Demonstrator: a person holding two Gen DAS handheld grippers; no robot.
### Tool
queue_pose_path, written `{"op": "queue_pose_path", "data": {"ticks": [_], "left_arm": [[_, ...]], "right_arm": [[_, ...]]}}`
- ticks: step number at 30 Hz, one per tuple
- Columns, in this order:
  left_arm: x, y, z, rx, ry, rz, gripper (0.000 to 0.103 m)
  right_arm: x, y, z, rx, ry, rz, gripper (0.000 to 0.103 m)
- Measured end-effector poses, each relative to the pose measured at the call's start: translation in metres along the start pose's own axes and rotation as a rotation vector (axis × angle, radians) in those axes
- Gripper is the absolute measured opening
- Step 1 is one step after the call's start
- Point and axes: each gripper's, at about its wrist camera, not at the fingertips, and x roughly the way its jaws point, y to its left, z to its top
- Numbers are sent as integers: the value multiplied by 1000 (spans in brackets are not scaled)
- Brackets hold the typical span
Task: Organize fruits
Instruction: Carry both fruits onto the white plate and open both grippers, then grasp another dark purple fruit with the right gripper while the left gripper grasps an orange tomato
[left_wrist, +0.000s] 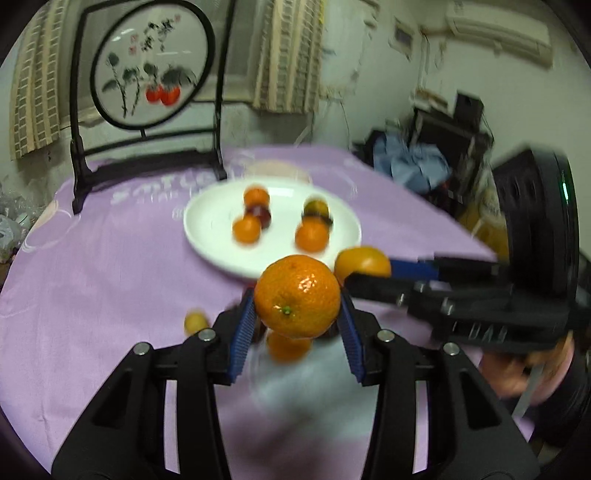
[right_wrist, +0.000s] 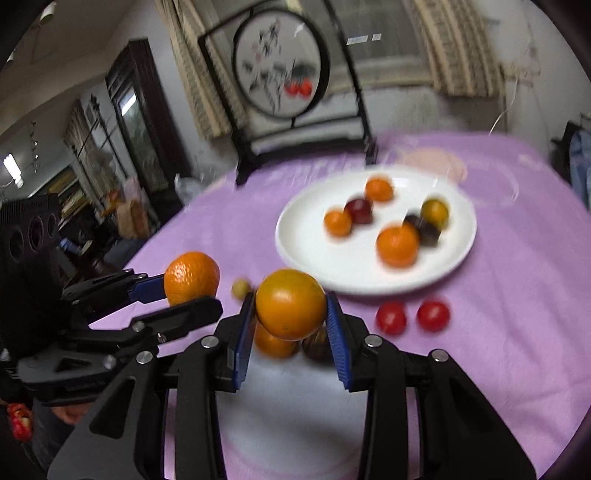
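Fruits, mid-transfer: my left gripper (left_wrist: 297, 308) has jaws pinching a mandarin (left_wrist: 297, 297), my right gripper (right_wrist: 291, 314) a smoother orange (right_wrist: 290, 304), both held above the desk (right_wrist: 517, 314) near the white plate (right_wrist: 303, 254); next, I judge, carry farther and release there.

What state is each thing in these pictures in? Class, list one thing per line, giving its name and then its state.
left gripper: shut on a mandarin
mandarin: held off the cloth
right gripper: shut on an orange
orange: held above the table
white plate: flat on the cloth, holding several fruits
two cherry tomatoes: loose on the cloth beside the plate
purple tablecloth: spread over the table
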Motion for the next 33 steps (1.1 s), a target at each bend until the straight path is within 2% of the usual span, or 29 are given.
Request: {"op": "queue_pose_path", "data": {"ticks": [4,8,11,12,13,15,16,17,21,24,28,33], "left_arm": [[34,5,39,-72,-5,102,44],[93,25,55,-160,95,224,44],[120,33,50,-164,156,267,44],[124,33,48,-150,166,272,44],[129,32,48,-141,176,287,45],[128,32,45,-148,172,317,65],[122,32,44,-145,149,331,81],[117,30,44,-137,128,344,84],[88,17,40,-86,78,394,90],[69,12,37,-78,53,396,92],[55,13,34,-84,42,393,96],[41,19,28,-86,53,397,98]], "right_arm": [[20,-23,26,56,-7,-82,38],[54,-42,36,46,27,-159,38],[67,-55,36,46,55,-182,38],[68,-58,37,54,48,-177,41],[67,-61,39,58,34,-176,50],[63,-63,39,60,23,-191,60],[57,-65,39,71,19,-184,60],[51,-64,38,84,12,-172,60],[24,-53,36,84,-38,-127,60],[12,-37,32,36,-63,-130,60],[11,-28,27,15,-55,-128,62],[18,-21,21,-9,0,-116,62]]}}
